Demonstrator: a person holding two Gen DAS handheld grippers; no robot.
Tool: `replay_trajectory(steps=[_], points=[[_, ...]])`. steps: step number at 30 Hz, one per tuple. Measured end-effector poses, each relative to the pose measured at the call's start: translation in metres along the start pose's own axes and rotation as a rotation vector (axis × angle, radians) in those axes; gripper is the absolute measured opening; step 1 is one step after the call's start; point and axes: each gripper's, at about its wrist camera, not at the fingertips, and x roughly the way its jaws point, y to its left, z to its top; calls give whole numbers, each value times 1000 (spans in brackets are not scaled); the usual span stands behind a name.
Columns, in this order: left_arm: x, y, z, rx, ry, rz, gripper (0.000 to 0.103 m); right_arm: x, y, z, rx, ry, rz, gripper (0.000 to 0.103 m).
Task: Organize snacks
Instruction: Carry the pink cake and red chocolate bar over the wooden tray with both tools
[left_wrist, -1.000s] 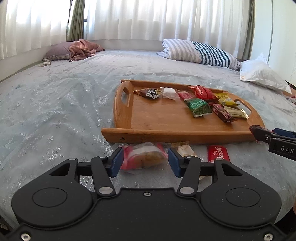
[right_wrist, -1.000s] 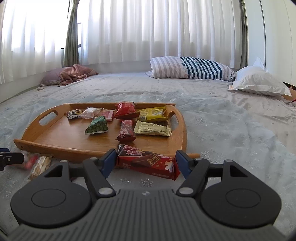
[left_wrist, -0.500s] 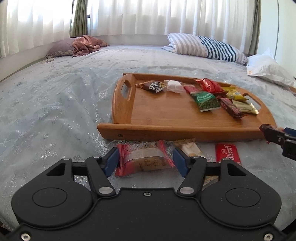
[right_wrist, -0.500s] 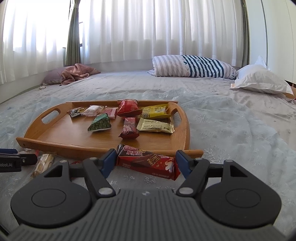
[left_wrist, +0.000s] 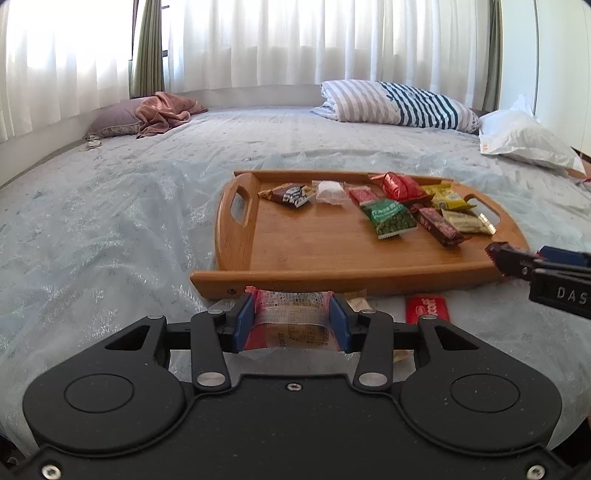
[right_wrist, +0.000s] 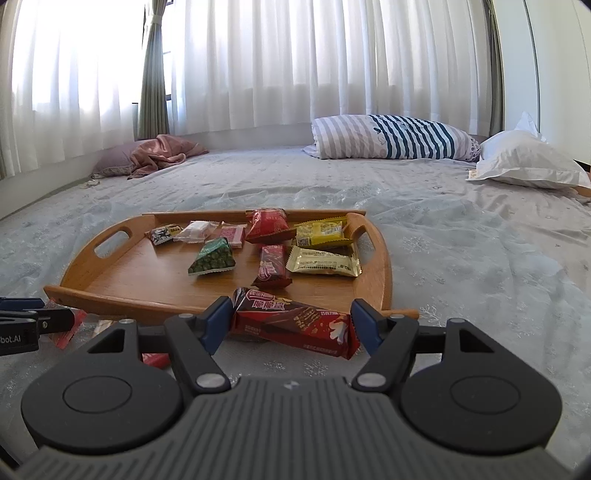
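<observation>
Left gripper (left_wrist: 291, 317): we see its jaws have just been closing, and the blue pads (left_wrist: 245, 321) now clamp the clear-and-pink cake packet (left_wrist: 291, 321) from both sides, just in front of the tray's near rim
Right gripper (right_wrist: 290, 323): we see its pads on either end of the dark red wafer bar (right_wrist: 295, 323), which looks raised off the bedspread, so we read it as held
Wooden tray (left_wrist: 317, 251): we see it on the bed, carrying a green pea bag (left_wrist: 391, 218), a red pouch (left_wrist: 399, 186), yellow packets and a brown bar along its far and right side
Bedspread (left_wrist: 110, 229): we see a red Biscoff packet (left_wrist: 426, 308) lying near the tray's near rim, right of the left gripper
Far side: we see a striped pillow (left_wrist: 399, 101) and a white pillow (left_wrist: 524, 136) below white curtains
</observation>
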Motion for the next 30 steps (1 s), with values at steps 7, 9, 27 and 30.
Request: replay_trajectory(steps=[7,9,27,30], points=[[-3,1,22,-6,-39,-22,42,4,9,13,-10,-12,27,72],[0,0,29,-1,-46,-21,42,6,11,16,-6,-12,39,72],[78,27,87,-72,44,-89,42,58,48,44,-91,50,202,73],[92,29,93,-67,65,-89,42,65,57,43,-140,48,225,73]])
